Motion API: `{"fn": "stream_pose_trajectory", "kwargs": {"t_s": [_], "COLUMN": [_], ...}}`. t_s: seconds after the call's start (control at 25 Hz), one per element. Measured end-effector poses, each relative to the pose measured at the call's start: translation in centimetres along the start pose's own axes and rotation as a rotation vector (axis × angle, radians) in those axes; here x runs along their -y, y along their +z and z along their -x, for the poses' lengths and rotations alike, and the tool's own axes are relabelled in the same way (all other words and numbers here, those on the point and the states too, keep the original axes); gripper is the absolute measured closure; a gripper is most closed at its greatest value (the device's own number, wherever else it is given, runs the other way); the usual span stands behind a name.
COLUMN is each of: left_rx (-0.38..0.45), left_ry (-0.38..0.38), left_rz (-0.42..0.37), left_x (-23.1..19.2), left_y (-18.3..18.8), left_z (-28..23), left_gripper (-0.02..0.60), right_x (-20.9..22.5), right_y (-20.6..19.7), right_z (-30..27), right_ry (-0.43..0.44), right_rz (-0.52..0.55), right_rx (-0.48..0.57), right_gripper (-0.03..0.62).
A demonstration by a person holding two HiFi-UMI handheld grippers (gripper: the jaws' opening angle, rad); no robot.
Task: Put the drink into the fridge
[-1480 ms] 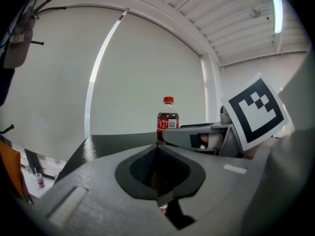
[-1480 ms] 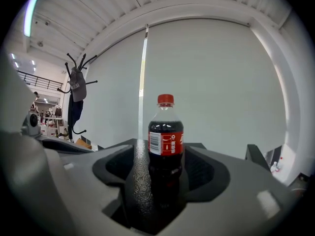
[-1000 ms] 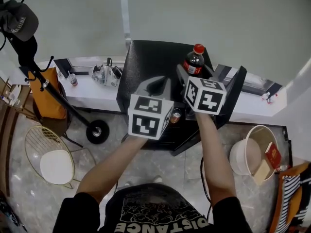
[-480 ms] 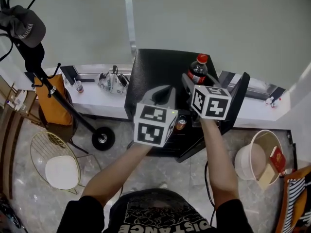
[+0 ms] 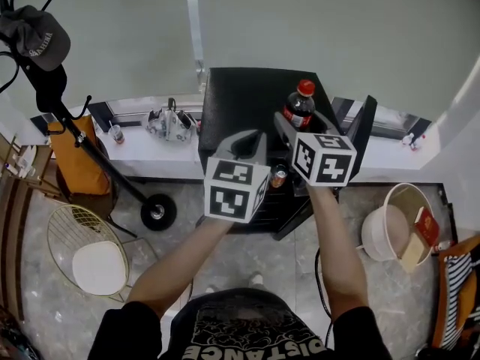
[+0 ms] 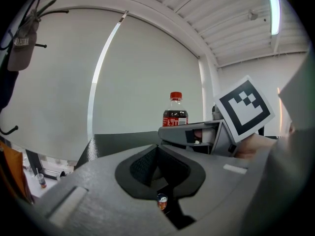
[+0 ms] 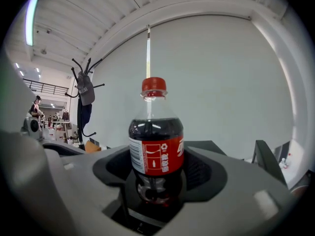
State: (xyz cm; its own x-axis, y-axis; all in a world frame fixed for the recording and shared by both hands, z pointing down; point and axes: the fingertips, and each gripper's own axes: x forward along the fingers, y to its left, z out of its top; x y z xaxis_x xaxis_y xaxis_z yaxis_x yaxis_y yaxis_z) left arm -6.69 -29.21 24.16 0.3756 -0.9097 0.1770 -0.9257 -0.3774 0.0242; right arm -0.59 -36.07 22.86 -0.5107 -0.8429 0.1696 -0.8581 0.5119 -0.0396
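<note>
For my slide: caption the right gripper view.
Right hand-held gripper, its jaws just closed, holding an upright red-capped plastic cola bottle.

One overhead, two level; common bottle point(image 5: 299, 105)

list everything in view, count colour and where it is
fridge: 1, black, centre by the wall, door open rightward
cola bottle: 1, dark, red cap, in the right gripper
can: 1, reddish, inside the fridge
coat stand: 1, black, far left, cap on top
bag: 1, orange, beside the stand
chair: 1, wire, white seat, lower left
bucket: 1, white, floor at right, red box inside
ledge: 1, white, both sides of the fridge, small clutter
left gripper: 1, grey, jaws together, nothing between
right gripper: 1, grey, jaws just been closing, gripping the cola bottle
forearms: 2, bare, bottom centre
</note>
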Motion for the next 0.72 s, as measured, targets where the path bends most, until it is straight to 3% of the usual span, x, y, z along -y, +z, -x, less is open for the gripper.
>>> {"fn": "stream_pose_trajectory", "kwargs": {"t_s": [0.72], "left_rx": [-0.049], "left_ry": [-0.101], "left_rz": [0.000], "left_x": [1.5], "left_y": [-5.4], "left_z": [5.2], "left_gripper": [0.577], "right_x": [-6.0], "right_y": [-3.4], "right_z": [7.4], "right_ry": [-0.038], "right_rz": [-0.004], "right_rx": [0.028], "right_gripper": [0.284]}}
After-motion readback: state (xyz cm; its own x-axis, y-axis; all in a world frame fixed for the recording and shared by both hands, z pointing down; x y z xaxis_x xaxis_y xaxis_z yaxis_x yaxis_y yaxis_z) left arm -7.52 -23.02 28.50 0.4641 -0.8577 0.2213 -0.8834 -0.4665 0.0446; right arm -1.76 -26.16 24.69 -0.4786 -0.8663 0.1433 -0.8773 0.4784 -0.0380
